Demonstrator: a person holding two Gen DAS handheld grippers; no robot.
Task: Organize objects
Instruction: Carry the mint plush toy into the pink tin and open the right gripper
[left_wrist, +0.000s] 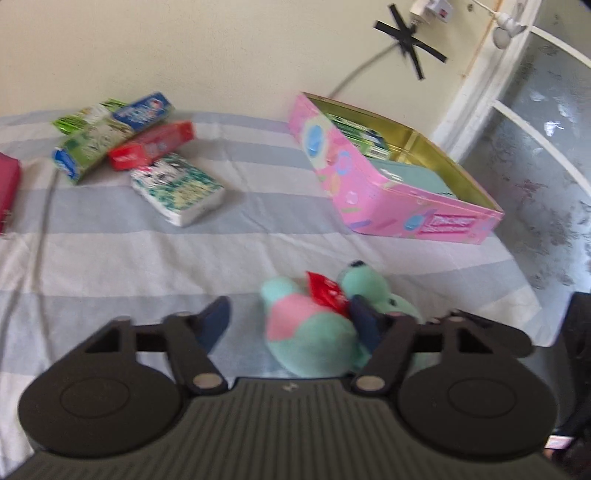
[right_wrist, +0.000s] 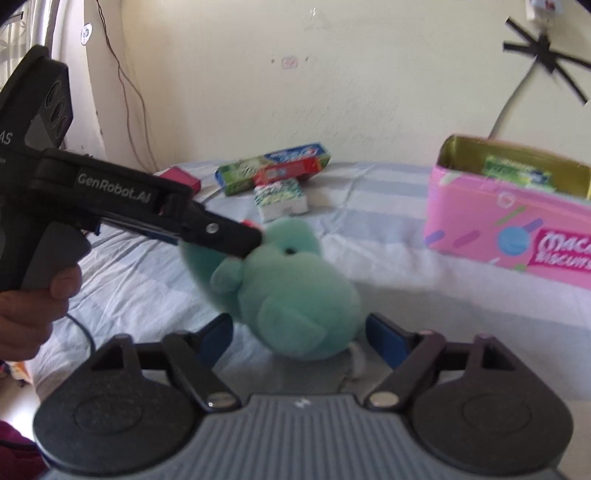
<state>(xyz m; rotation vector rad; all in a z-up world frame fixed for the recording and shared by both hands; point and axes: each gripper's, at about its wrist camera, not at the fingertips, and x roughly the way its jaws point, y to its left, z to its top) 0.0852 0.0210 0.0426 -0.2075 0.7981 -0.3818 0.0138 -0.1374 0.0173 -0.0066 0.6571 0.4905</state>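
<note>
Two hand-held grippers meet at a mint-green plush toy (right_wrist: 295, 291) that lies on the near part of a bed with a grey-and-white striped sheet (left_wrist: 110, 258). The left hand-held gripper (left_wrist: 291, 317) has its right blue pad pushed into the toy beside a red tag (left_wrist: 327, 293), while its left pad stands clear of the plush; the jaws are therefore apart and no clamp is formed, and the frame is blurred. The right hand-held gripper (right_wrist: 299, 334) brackets the toy's lower body with both blue pads just beside it, seemingly not pressing. The likely destination, a pink biscuit tin (left_wrist: 388, 192) with its lid off, stands farther back on the right and already contains a green carton and a teal item; a pile of toothpaste boxes (left_wrist: 122, 136) and a tissue pack (left_wrist: 177, 192) lie well apart on the left. To do this step well, centre the soft body between one pair of pads, close until the plush compresses evenly, and withdraw the other tool before lifting. A grip on an edge or the tag alone risks slipping.
</note>
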